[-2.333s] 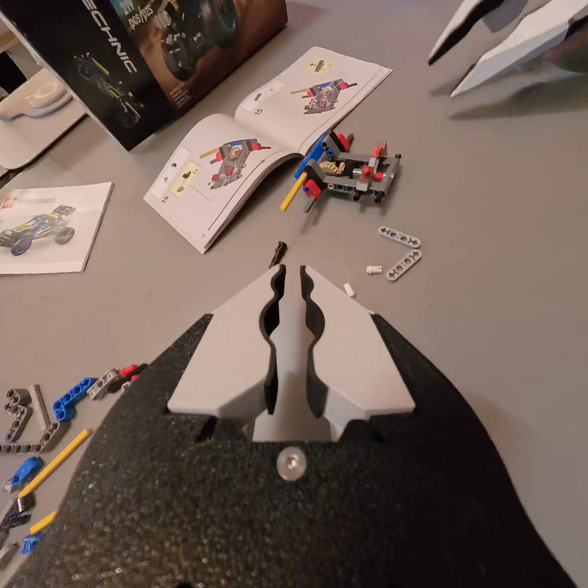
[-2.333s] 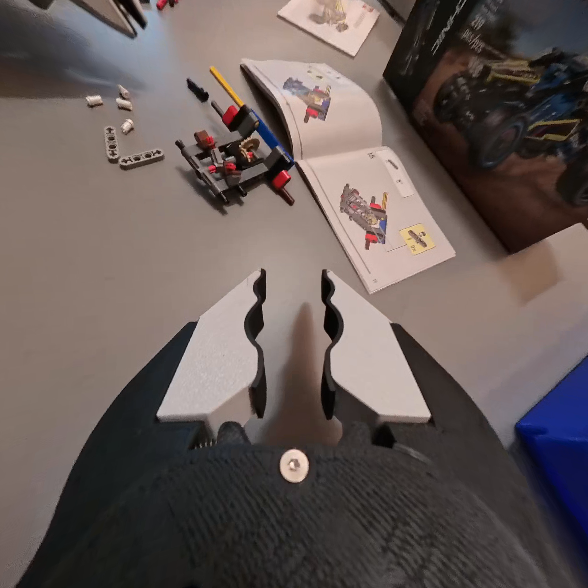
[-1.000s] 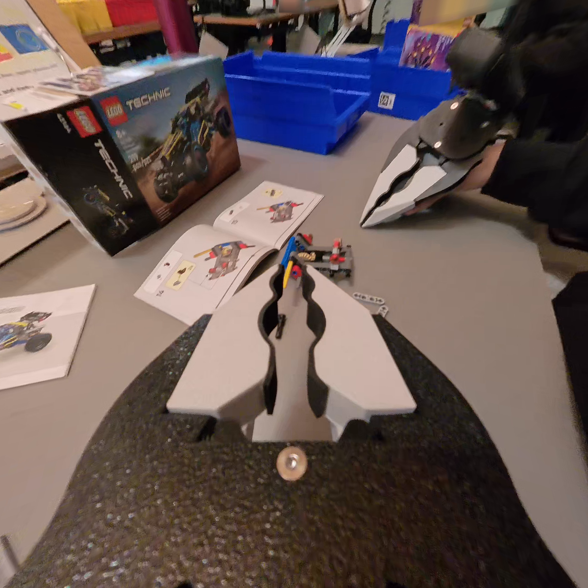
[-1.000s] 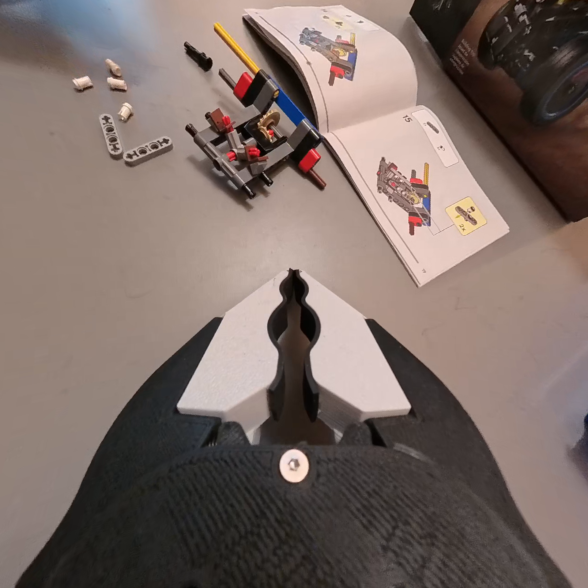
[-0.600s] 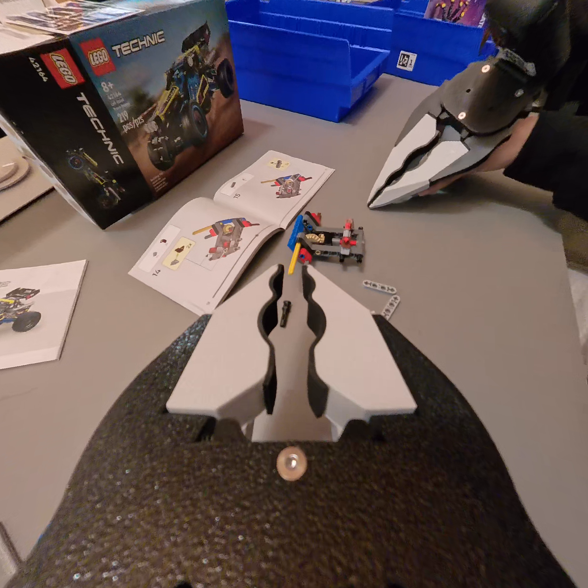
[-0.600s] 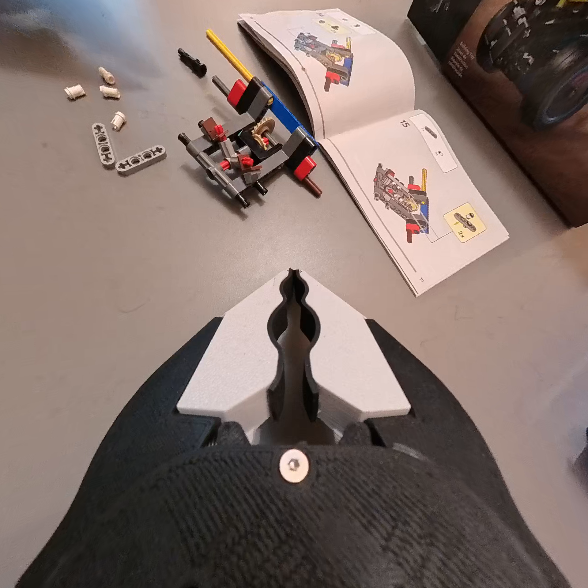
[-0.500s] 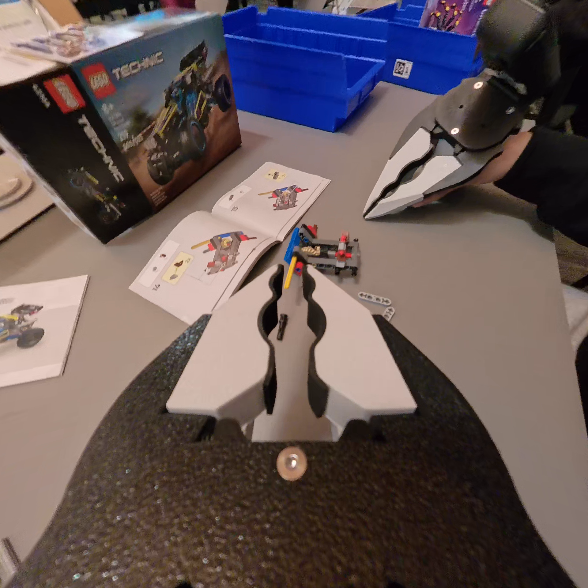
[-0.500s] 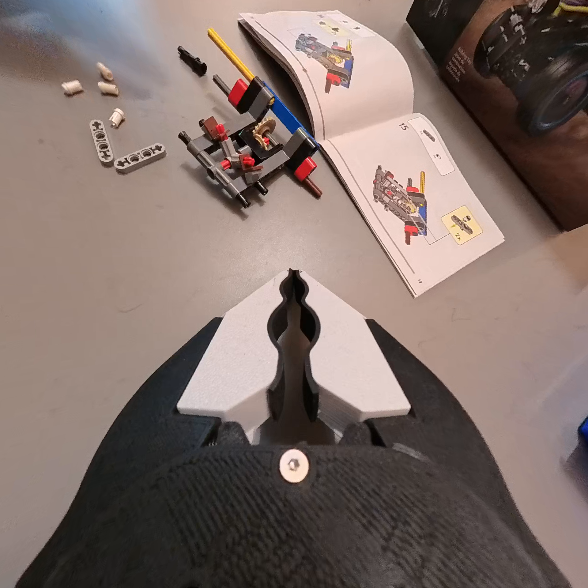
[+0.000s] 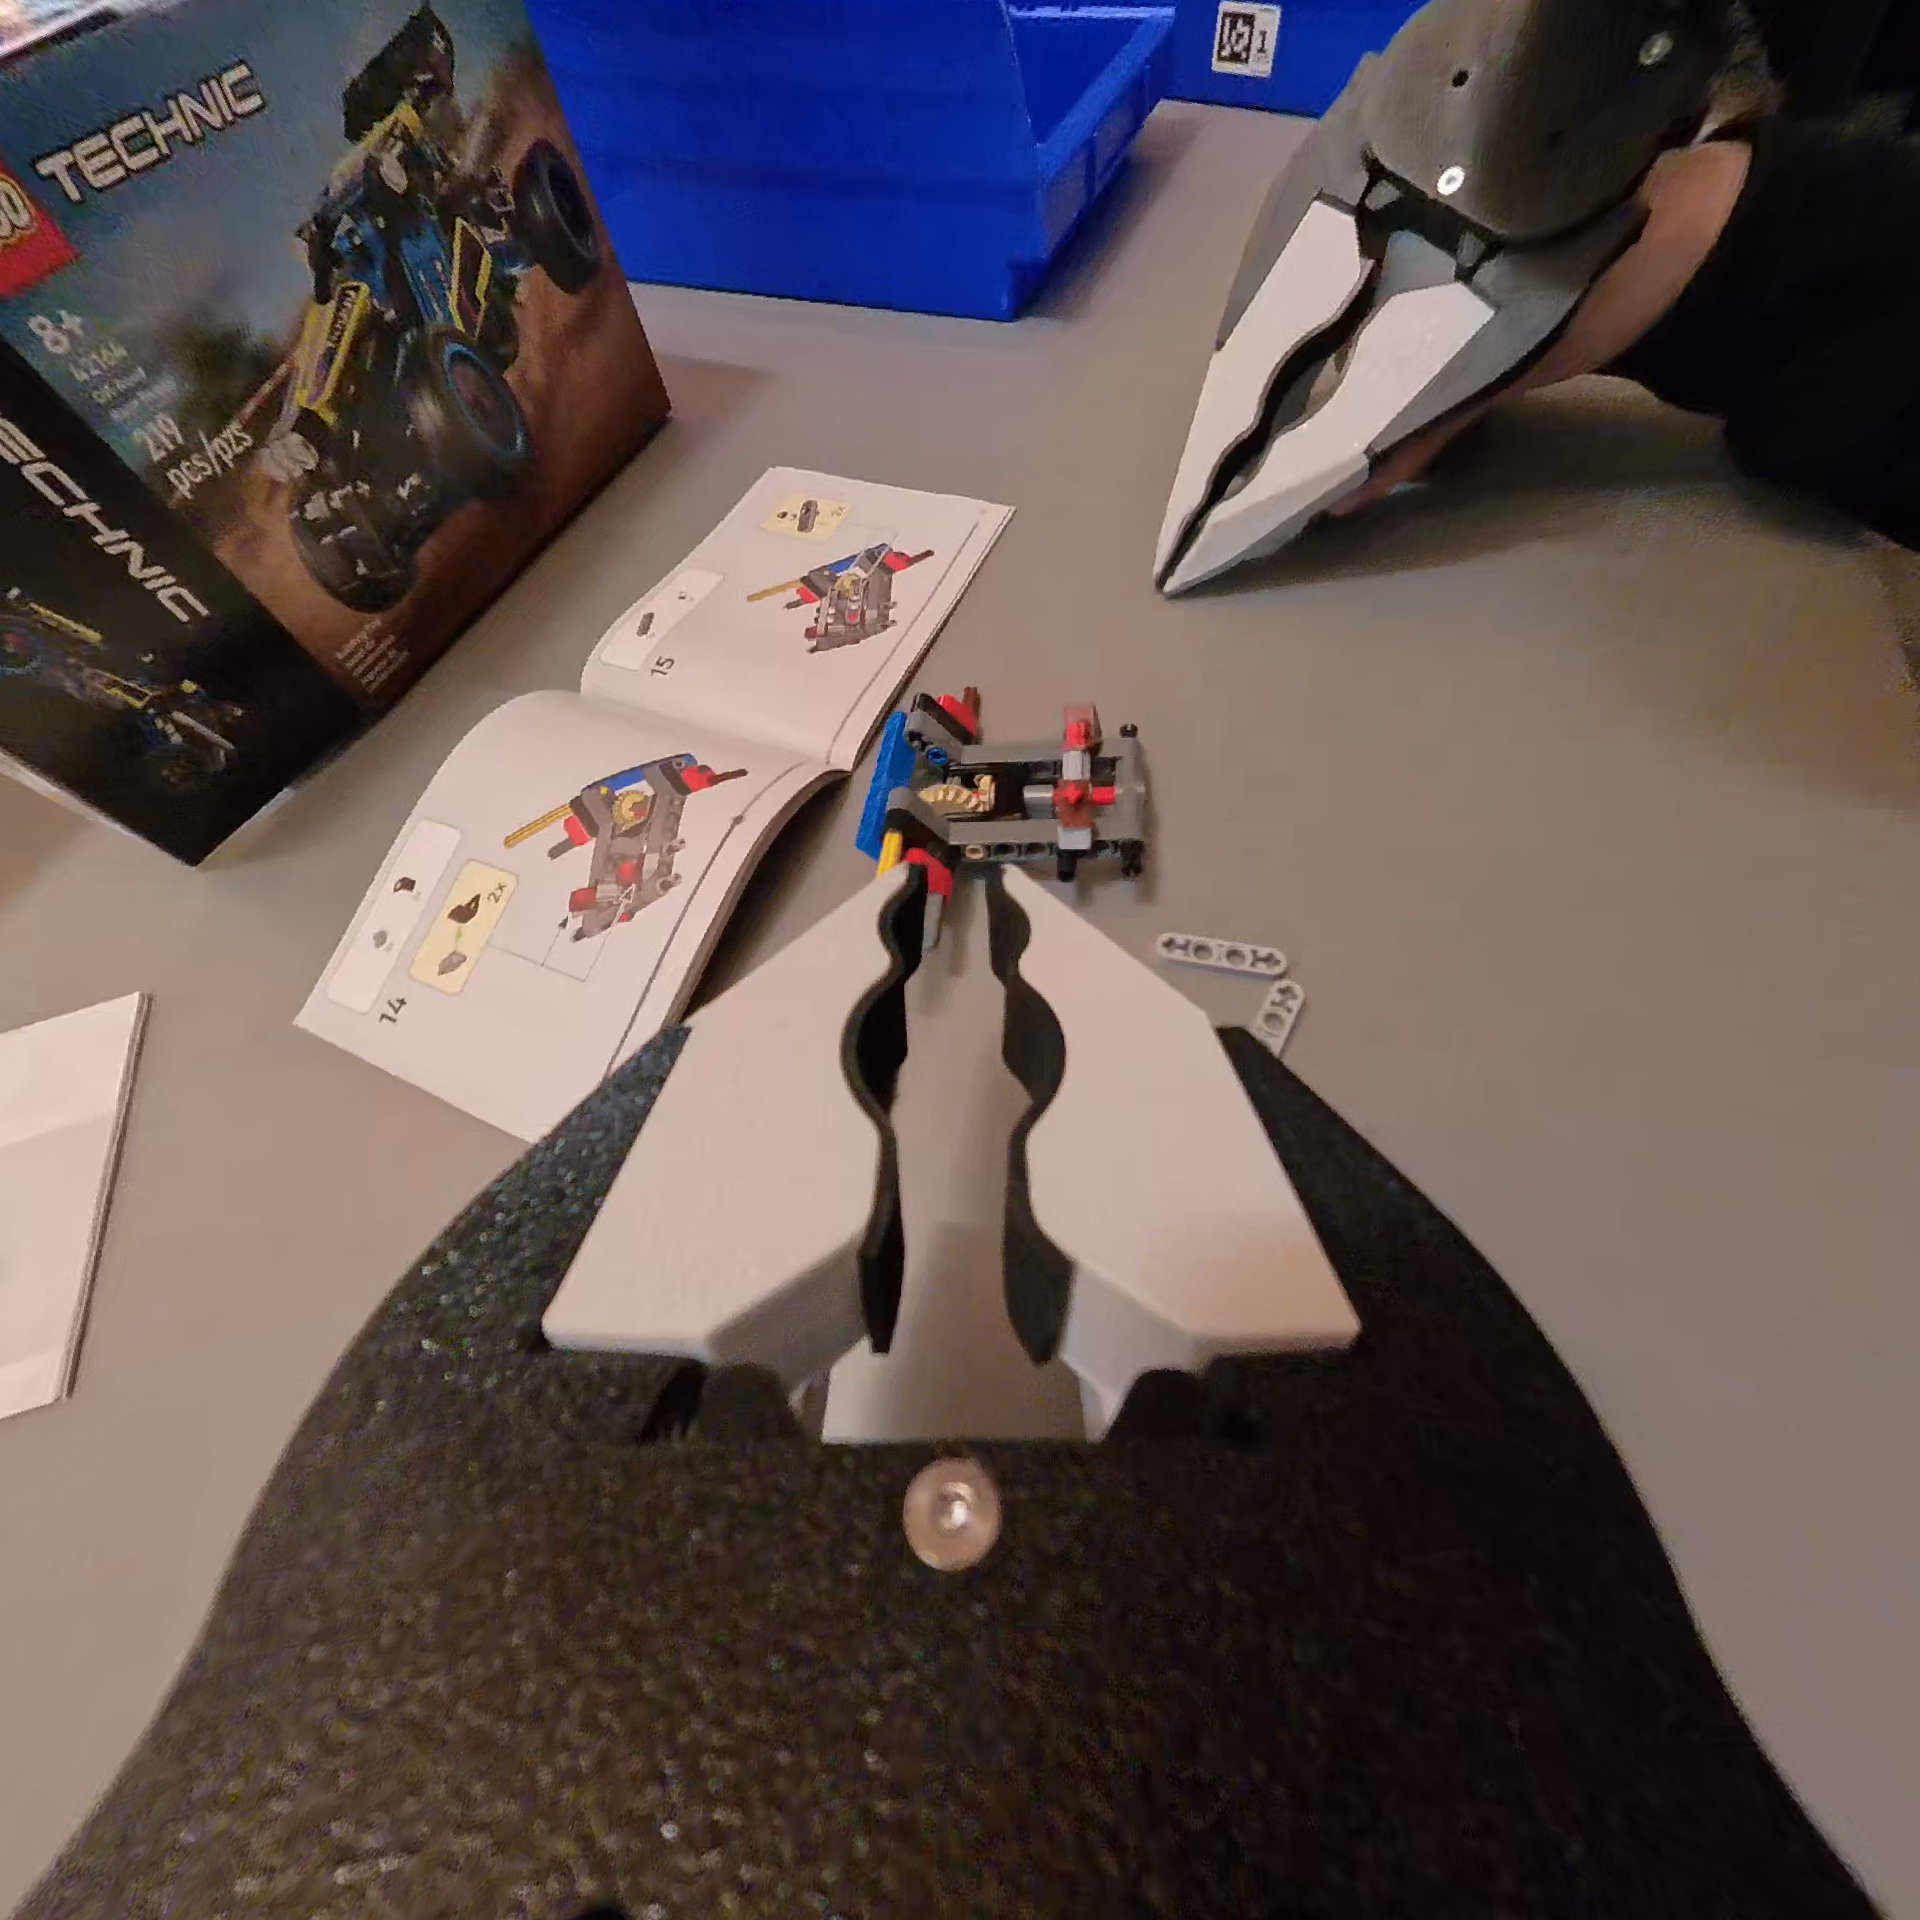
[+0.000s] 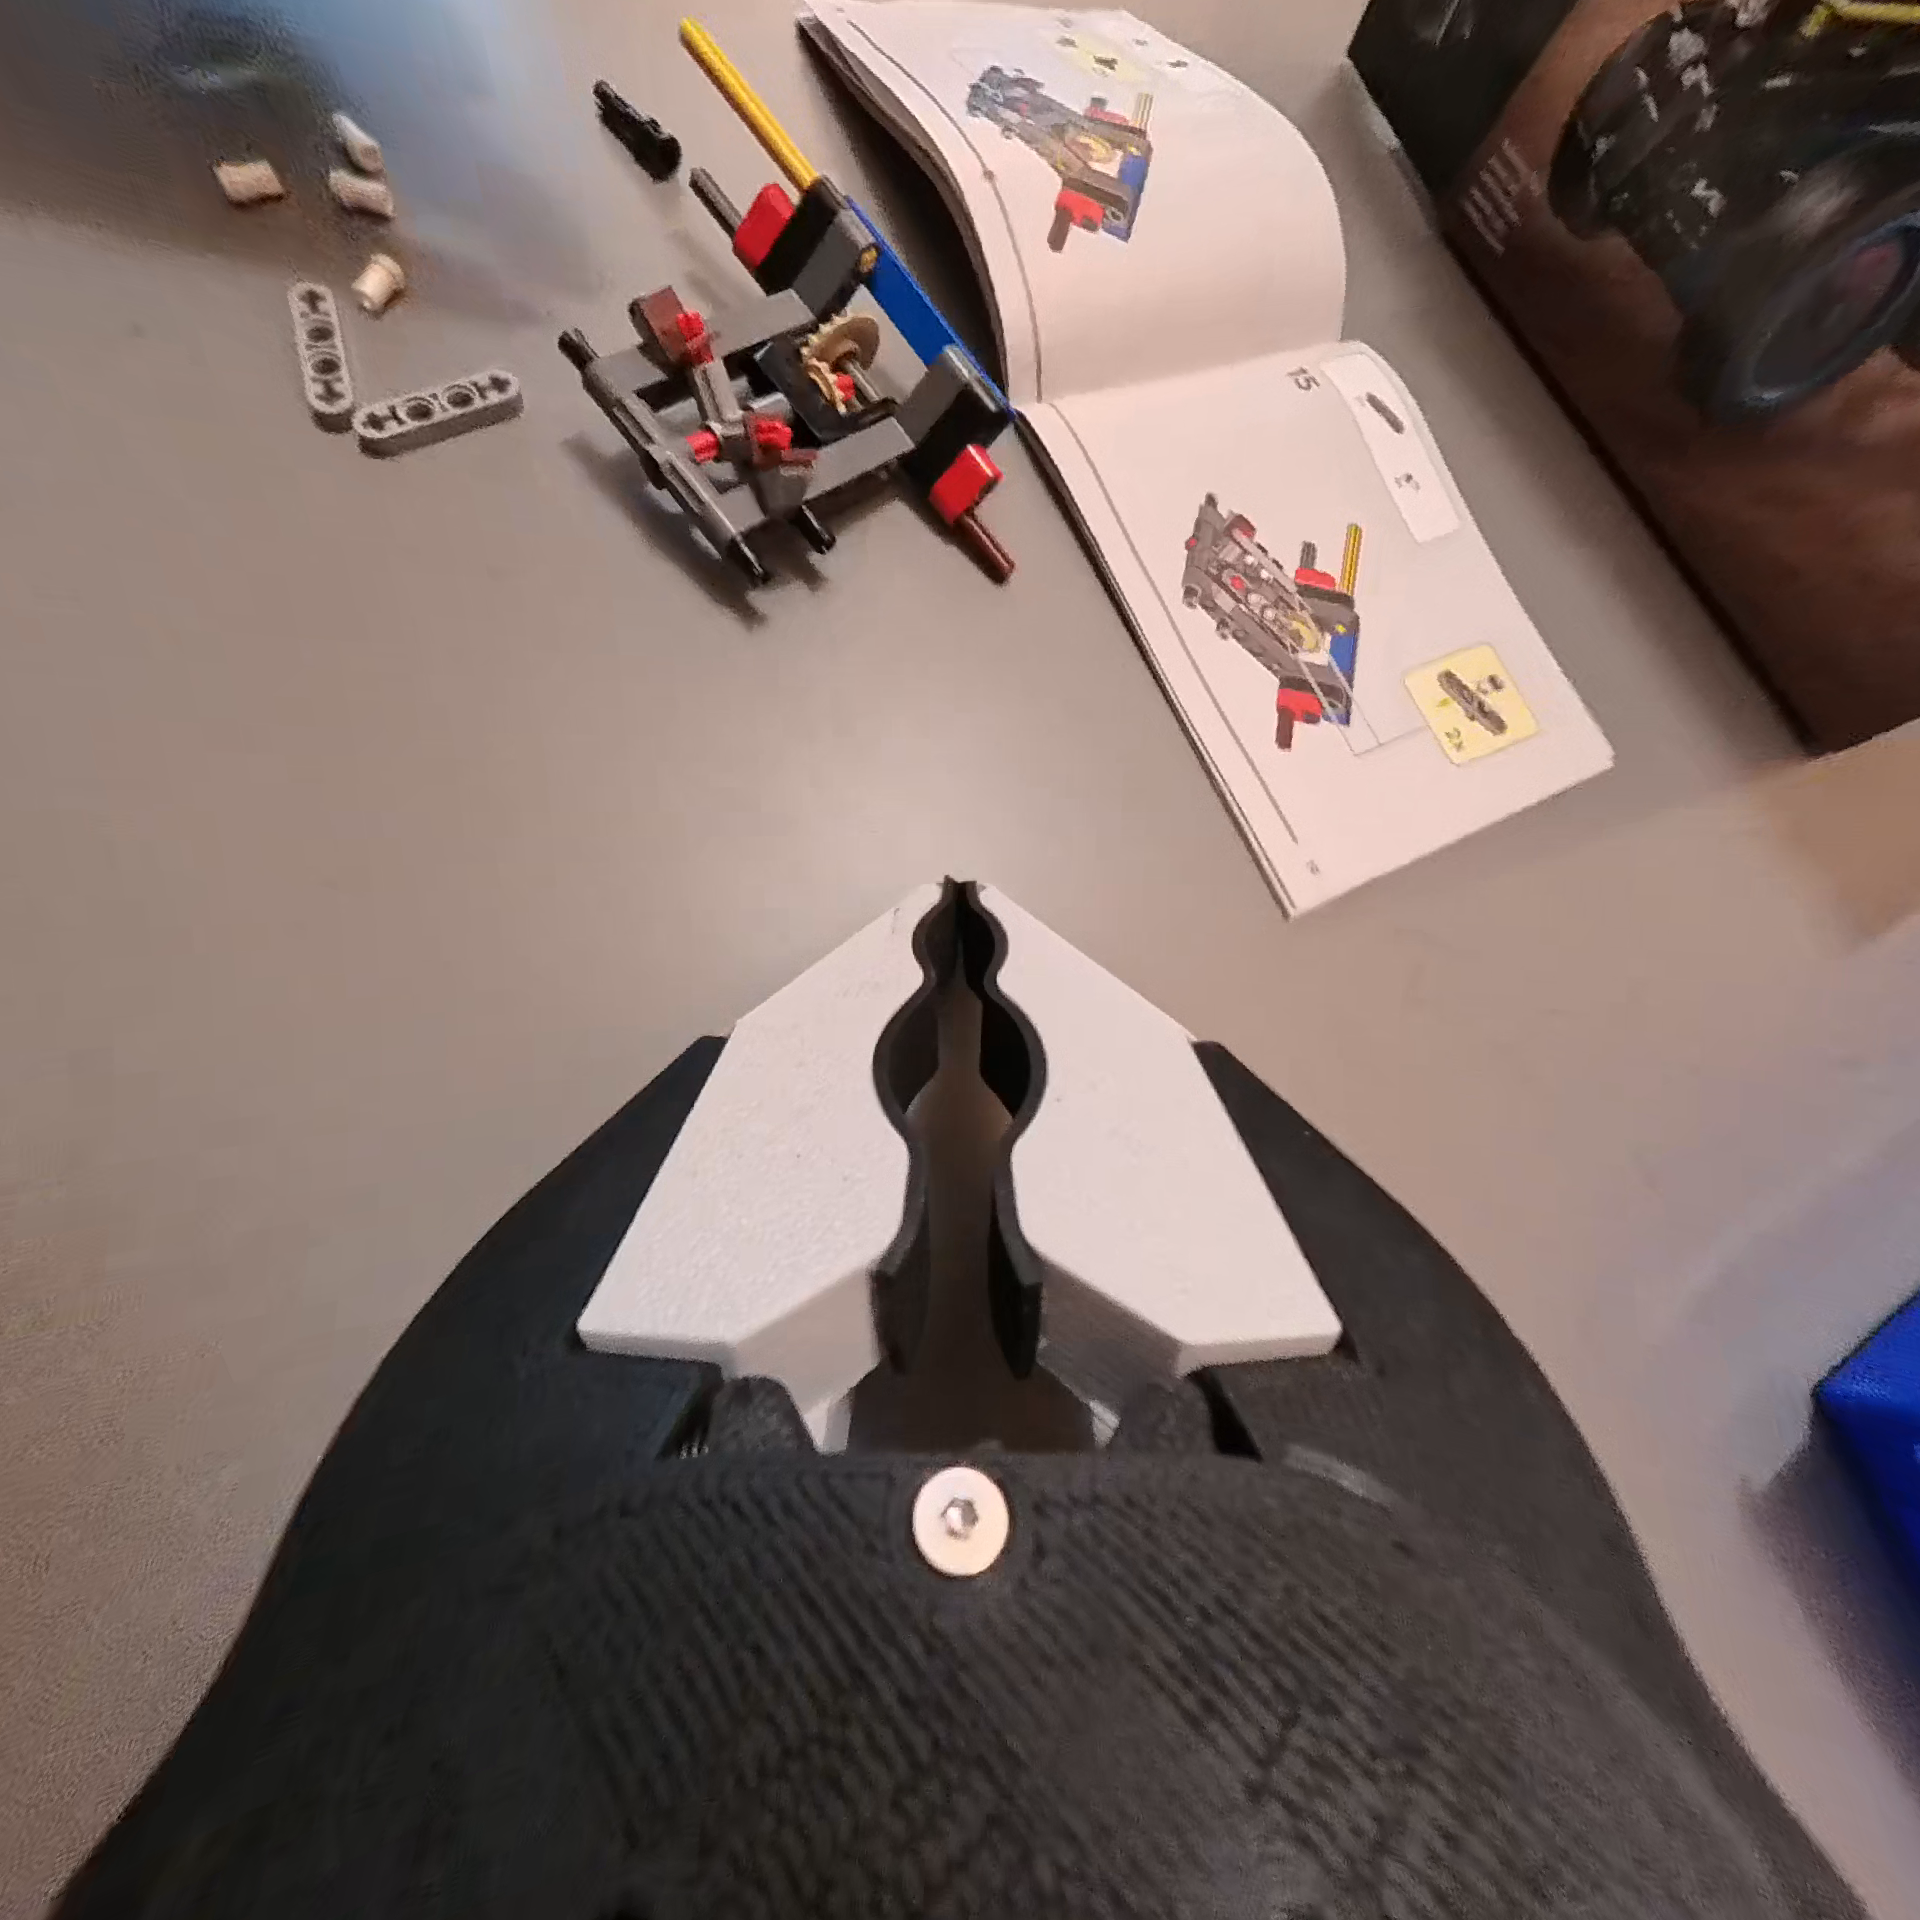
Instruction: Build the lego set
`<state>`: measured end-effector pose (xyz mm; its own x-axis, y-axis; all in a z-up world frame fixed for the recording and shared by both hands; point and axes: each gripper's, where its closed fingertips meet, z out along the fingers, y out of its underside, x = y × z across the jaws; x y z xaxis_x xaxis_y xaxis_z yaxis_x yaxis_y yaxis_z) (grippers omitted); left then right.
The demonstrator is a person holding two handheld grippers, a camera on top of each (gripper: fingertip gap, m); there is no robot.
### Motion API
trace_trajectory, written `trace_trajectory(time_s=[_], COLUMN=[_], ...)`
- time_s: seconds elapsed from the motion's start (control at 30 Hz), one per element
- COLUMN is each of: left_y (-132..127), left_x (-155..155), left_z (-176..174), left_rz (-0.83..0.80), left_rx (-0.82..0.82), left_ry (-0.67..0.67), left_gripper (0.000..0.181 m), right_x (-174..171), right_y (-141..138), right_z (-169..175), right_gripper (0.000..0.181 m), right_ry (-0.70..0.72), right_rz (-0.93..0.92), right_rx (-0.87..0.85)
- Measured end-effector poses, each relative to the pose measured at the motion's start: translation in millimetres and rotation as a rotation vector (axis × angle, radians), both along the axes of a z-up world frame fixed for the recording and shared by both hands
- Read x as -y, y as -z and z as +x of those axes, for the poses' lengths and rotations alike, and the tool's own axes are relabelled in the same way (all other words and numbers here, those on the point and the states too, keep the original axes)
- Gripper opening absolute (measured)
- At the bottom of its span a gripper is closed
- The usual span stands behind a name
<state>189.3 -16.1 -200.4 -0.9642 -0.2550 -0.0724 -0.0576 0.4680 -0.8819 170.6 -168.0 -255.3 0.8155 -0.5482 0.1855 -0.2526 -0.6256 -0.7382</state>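
A partly built lego assembly (image 9: 1023,805) of grey, black, red and blue pieces lies on the grey table, beside an open instruction booklet (image 9: 665,810). My left gripper (image 9: 945,883) is open with a narrow gap and empty, its tips just short of the assembly's near end. My right gripper (image 10: 958,888) is shut and empty, low over bare table a little short of the assembly (image 10: 790,395). It also shows in the left wrist view (image 9: 1184,577), tips on the table. A black pin (image 10: 636,127) and a yellow axle (image 10: 748,104) lie at the assembly's far side.
Two grey beams (image 10: 436,400) and several small white connectors (image 10: 379,281) lie loose left of the assembly. The set's box (image 9: 260,364) stands behind the booklet, with blue bins (image 9: 831,135) beyond. A second booklet (image 9: 52,1195) lies at far left. A person's hand holds the right gripper. The black pin (image 10: 636,127) is closer to my left gripper, around 6 centimetres from its tips; the right tips are 20 centimetres off.
The right gripper has closed from open and then held still. The left gripper has moved forward and down to the assembly; the black pin seen between its fingers is now out of view.
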Motion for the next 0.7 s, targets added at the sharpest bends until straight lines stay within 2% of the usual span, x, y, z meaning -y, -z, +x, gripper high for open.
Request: trace_trajectory(time_s=[0.17, 0.3, 0.7], left_y=[-4.8, -16.5, -12.5], left_x=[3.4, -2.7, -12.5], left_z=[6.3, 17.1, 28.1], left_rz=[-0.103, -0.179, -0.192], left_rx=[-0.036, -0.008, 0.050], left_ry=[0.011, -0.041, -0.106], left_gripper=[0.009, 0.008, 0.008], right_x=[4.0, 3.9, 3.8], right_y=[0.2, 0.3, 0.3], right_z=[-0.7, -0.6, -0.6], right_gripper=[0.000, 0.000, 0.000], right_ry=[-0.011, -0.010, -0.009], right_rz=[0.061, 0.083, 0.124], right_rx=[-0.090, -0.123, -0.183])
